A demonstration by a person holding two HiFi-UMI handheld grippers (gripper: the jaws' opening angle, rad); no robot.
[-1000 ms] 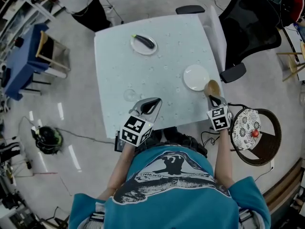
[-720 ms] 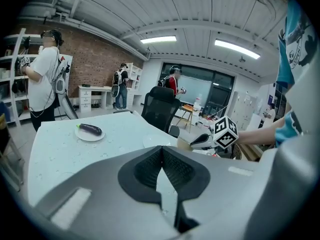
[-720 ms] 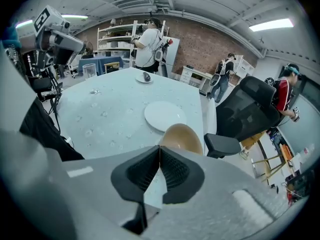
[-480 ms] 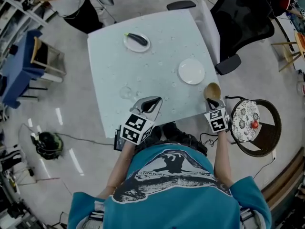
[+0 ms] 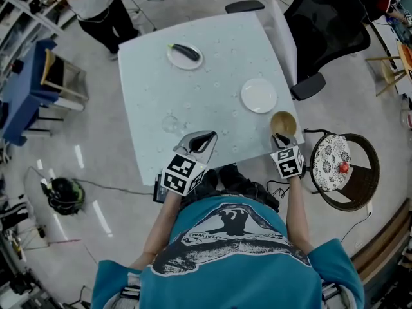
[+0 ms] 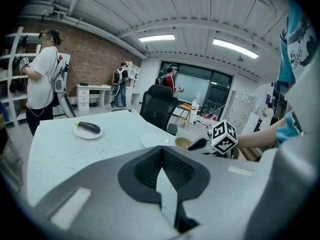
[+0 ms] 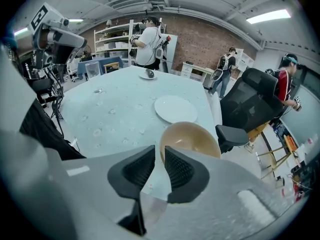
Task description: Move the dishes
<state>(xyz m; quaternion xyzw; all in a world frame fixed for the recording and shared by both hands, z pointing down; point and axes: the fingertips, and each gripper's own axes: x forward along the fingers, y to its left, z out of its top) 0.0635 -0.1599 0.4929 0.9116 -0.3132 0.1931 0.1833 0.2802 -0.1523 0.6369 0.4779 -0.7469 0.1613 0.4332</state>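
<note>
Right gripper point(image 5: 282, 136) of mine clamps the tan bowl point(image 7: 192, 136) by its near rim, hiding part of it; my left gripper point(image 6: 161, 156) sits closed, empty. Just ahead of the bowl, a white plate point(image 7: 175, 108) lies on the pale table point(image 5: 193, 95).

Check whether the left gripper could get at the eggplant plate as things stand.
Probably yes, at a stretch. The left gripper is shut and empty at the near edge of the table; the eggplant plate sits toward the far side, with only bare tabletop between. It would have to open first.
</note>
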